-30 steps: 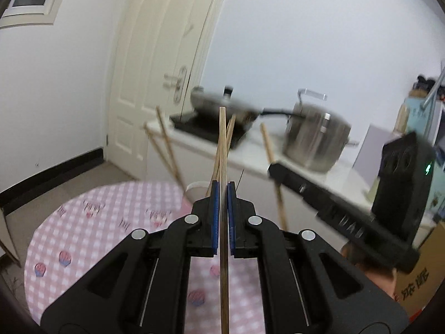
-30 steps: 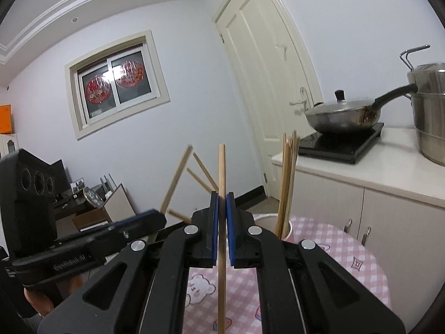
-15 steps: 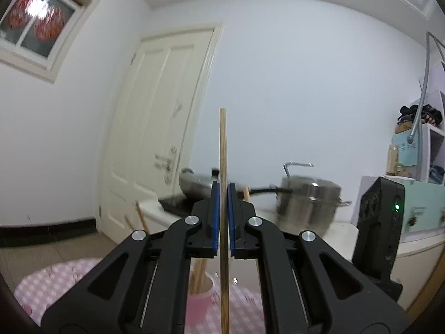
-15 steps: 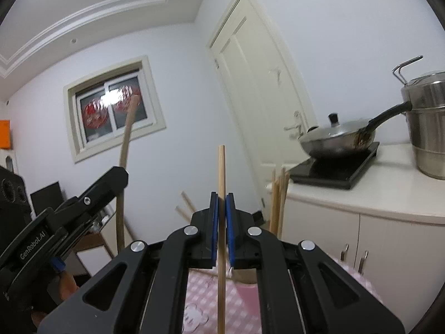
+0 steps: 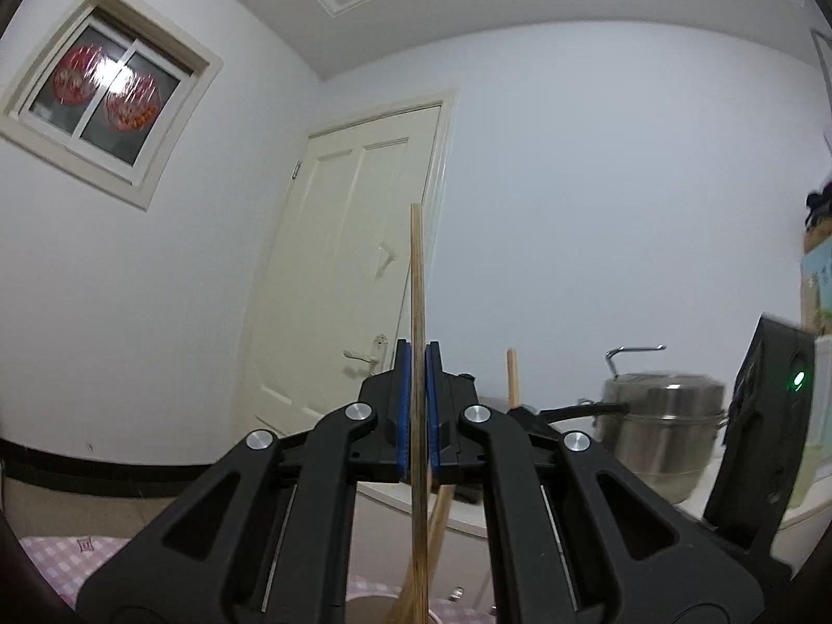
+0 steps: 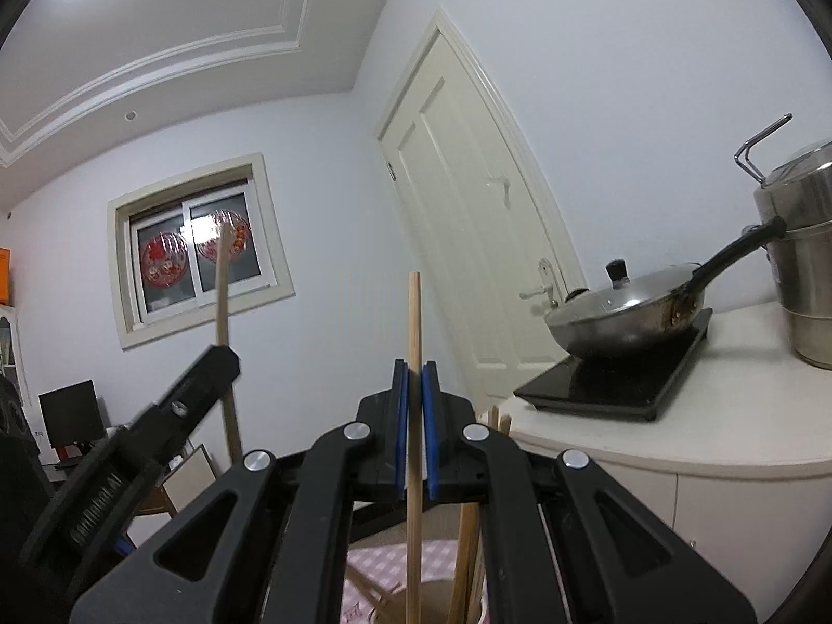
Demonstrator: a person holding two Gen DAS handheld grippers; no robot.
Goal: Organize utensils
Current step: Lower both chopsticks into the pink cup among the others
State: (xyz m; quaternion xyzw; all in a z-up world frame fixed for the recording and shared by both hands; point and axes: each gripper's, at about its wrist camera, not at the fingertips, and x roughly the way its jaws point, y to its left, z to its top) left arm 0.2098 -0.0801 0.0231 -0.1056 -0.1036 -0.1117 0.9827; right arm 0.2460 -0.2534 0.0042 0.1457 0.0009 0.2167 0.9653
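- My left tongs (image 5: 416, 405), black-armed with blue pads, are clamped on a long, thin brown wooden chopstick (image 5: 417, 281) that stands upright between the pads, its top well above them and its lower end running down out of view.
- My right tongs (image 6: 414, 416), built the same, are closed on a paler wooden chopstick (image 6: 414, 322), also upright; in the left wrist view its tip pokes up just to the right of my left tongs.
- The white kitchen table (image 6: 728, 437) to my right carries a black induction hob (image 6: 613, 390), a lidded steel frying pan (image 6: 624, 317) and a tall steel stockpot (image 6: 801, 270). None of these belong to the job, so I want my sticks kept apart from them.
- The pink checked cloth (image 6: 379, 561) shows only as a strip low in both views.
- The pale round holder cup (image 6: 437, 595) sits right below my right tongs, barely visible at the bottom edge, with several more wooden chopsticks (image 6: 468, 546) leaning in it. I judge that this is where both held sticks should go.
- To do this step well, I judge I should tip each pair of tongs until its stick's lower end points into the cup mouth, bringing one stick in at a time so the two do not cross.
- I should aim for a gap between the leaning sticks, lower until the end is inside the rim, and only then let the pads part; letting go too high could bounce the stick out or tip the cup.
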